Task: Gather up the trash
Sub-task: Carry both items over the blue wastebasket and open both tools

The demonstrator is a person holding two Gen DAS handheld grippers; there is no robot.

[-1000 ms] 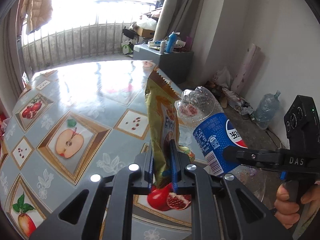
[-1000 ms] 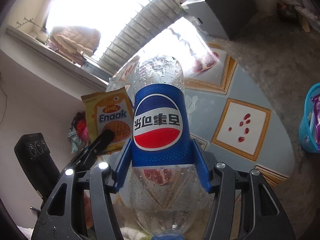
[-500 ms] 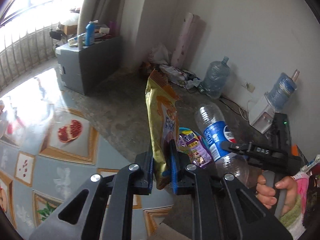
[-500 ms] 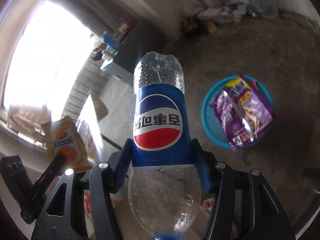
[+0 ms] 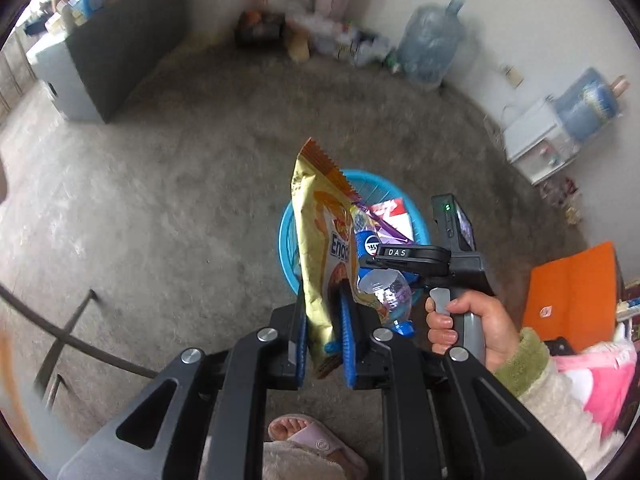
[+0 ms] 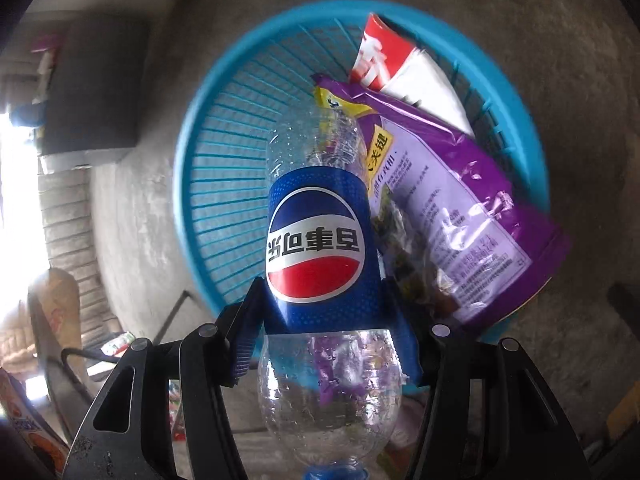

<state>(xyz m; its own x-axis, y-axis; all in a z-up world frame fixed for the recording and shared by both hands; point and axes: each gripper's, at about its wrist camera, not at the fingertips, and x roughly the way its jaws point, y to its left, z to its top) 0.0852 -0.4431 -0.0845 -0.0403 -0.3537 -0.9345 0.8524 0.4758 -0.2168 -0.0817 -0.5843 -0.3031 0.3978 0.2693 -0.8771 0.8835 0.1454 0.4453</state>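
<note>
My left gripper (image 5: 323, 330) is shut on a yellow Enaak snack wrapper (image 5: 320, 236), held upright over the blue trash basket (image 5: 286, 240) on the floor. My right gripper (image 6: 324, 328) is shut on an empty Pepsi bottle (image 6: 316, 248), cap toward the camera, held right above the basket (image 6: 224, 152). The bottle (image 5: 384, 286) and right gripper (image 5: 404, 256) also show in the left wrist view, just right of the wrapper. The basket holds a purple snack bag (image 6: 452, 208) and a red-and-white wrapper (image 6: 396, 72).
Bare concrete floor surrounds the basket. A grey cabinet (image 5: 100, 52) stands far left, water jugs (image 5: 428, 48) and clutter line the far wall, a white dispenser (image 5: 540, 140) is at the right. An orange box (image 5: 572, 284) lies right. My slippered foot (image 5: 316, 440) is below.
Both grippers swung from the table down over the floor basket. The bottle now hangs directly above the basket, much closer than before. Both grips are unchanged.
</note>
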